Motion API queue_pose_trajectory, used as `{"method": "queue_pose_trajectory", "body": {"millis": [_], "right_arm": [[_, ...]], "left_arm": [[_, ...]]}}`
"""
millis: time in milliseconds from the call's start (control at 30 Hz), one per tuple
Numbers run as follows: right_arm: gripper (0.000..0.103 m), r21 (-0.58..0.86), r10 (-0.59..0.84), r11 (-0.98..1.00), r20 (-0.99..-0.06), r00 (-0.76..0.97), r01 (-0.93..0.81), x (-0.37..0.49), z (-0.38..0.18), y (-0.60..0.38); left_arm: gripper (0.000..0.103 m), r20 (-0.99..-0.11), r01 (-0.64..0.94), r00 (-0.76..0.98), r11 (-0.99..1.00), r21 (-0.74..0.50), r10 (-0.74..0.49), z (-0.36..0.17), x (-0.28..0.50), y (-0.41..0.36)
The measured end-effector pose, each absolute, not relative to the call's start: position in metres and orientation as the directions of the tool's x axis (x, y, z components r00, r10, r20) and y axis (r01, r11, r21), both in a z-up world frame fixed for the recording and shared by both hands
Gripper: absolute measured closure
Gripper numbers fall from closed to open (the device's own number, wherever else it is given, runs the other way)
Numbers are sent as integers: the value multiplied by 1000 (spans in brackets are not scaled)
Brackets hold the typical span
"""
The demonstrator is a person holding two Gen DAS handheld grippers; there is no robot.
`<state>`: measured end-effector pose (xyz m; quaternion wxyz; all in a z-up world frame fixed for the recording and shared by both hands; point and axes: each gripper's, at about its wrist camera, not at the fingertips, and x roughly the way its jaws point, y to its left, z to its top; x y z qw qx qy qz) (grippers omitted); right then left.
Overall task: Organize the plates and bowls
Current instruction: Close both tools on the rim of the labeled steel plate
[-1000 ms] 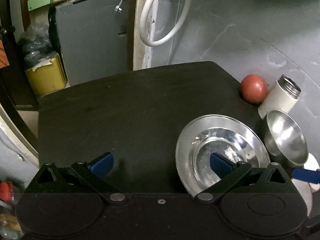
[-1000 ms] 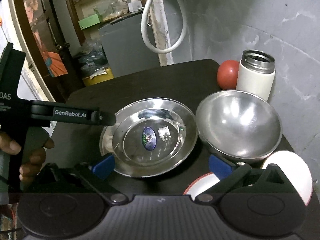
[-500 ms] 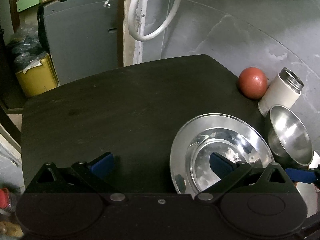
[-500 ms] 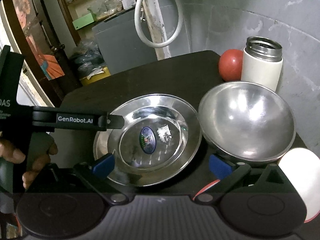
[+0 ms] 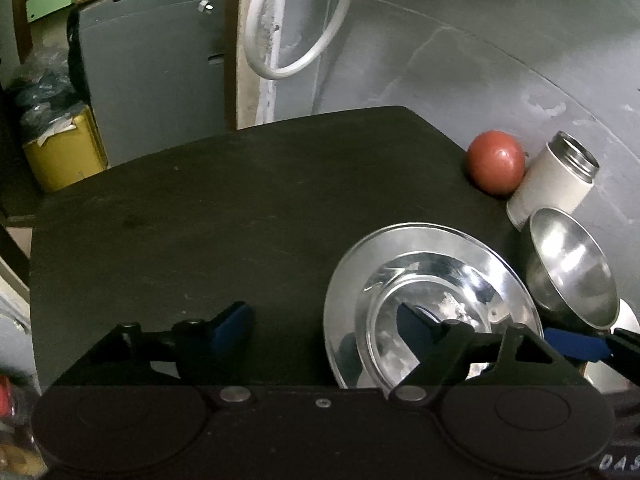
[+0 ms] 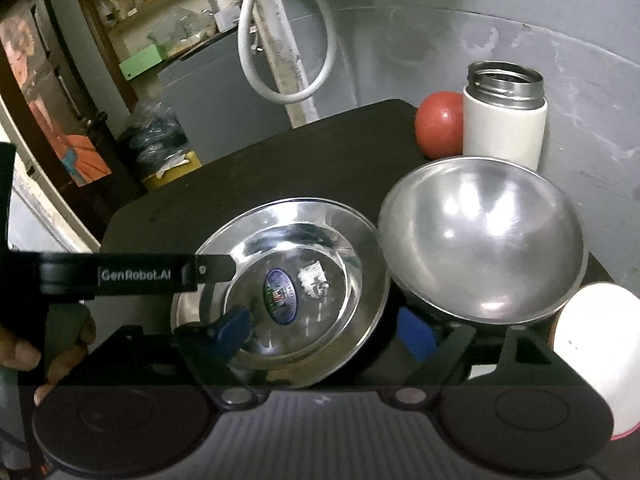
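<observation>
A shiny steel plate lies on the black table, with a steel bowl close on its right. My left gripper is open; its right finger hangs over the plate's inside and its left finger over bare table. My right gripper is open too, its jaws standing either side of the plate's near right rim, one blue pad over the plate's well and the other below the bowl. A white plate with a red edge lies at the near right.
A red ball and an open white flask stand against the grey wall behind the bowl. The left tool's black bar and a hand show at the left. A white hose hangs behind the table.
Both grippers have moved forward and lower toward the steel plate. The right gripper's fingers now flank the plate's rim. Plate and bowl have stayed in place.
</observation>
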<state>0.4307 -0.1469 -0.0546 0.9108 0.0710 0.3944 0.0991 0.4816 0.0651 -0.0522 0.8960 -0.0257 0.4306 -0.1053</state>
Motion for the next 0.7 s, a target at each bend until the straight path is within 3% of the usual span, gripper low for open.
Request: {"method": "queue_pose_trajectory", "body": {"millis": [100,267,433,700], "right_arm": [[26,212,238,970,-705,668,-121,433,-55,-146],[37,198,225,973,-708,669,-118,434,-55,-143],[52,194,227,973,-714,663,-124,433,-54,-142],[56,193,253,967,-695,673,-165,423,-49,-138]], "left_arm": [[30,-765,190,610,976,-112,-206,-52,479,60],[59,-775,210,594,972,-110,-216,-54,475,56],[65,-775,213,598,972,-94,-206,-52,467,55],[67,-772,188,610,979,-77,-178,-48,451,59]]}}
